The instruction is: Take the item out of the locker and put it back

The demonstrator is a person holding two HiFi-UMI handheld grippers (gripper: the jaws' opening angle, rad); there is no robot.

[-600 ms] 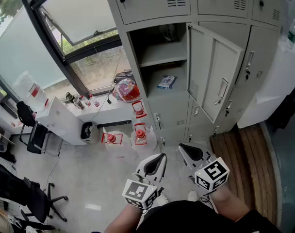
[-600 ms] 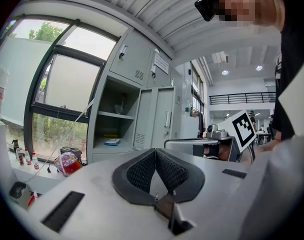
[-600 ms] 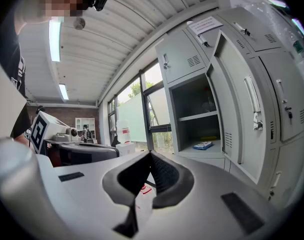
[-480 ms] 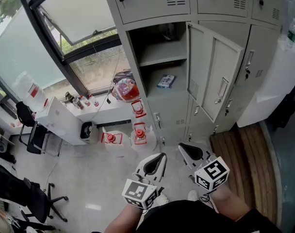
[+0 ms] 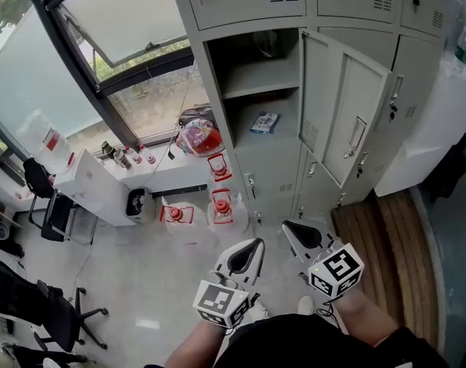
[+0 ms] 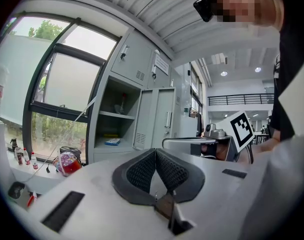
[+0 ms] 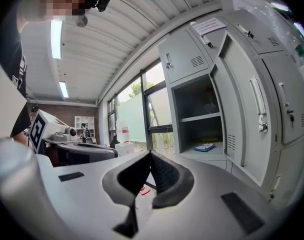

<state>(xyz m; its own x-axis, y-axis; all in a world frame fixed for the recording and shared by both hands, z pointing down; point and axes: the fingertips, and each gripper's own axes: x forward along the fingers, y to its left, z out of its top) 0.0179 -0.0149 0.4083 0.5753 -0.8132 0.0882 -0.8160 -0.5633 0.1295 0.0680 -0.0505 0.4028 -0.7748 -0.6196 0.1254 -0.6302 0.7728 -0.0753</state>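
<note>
You hold both grippers low in front of you, side by side and well short of the locker (image 5: 256, 90). Your left gripper (image 5: 246, 253) has its jaws closed, the pads meeting at the tips with nothing between them. Your right gripper (image 5: 298, 234) is likewise closed and empty, with its marker cube facing up at you.

The item, a flat blue packet (image 5: 264, 122), lies on the floor of the open compartment, below the inner shelf (image 5: 260, 79) and towards the right side. Neither gripper touches it. From the left gripper view the blue packet (image 6: 112, 141) sits above and left of the jaws; from the right gripper view it (image 7: 205, 147) lies right of them.

The compartment's door (image 5: 348, 121) stands swung out to the right. On the floor (image 5: 141, 282) at the foot of the locker, to the left, stand red-and-clear containers (image 5: 220, 205).
</note>
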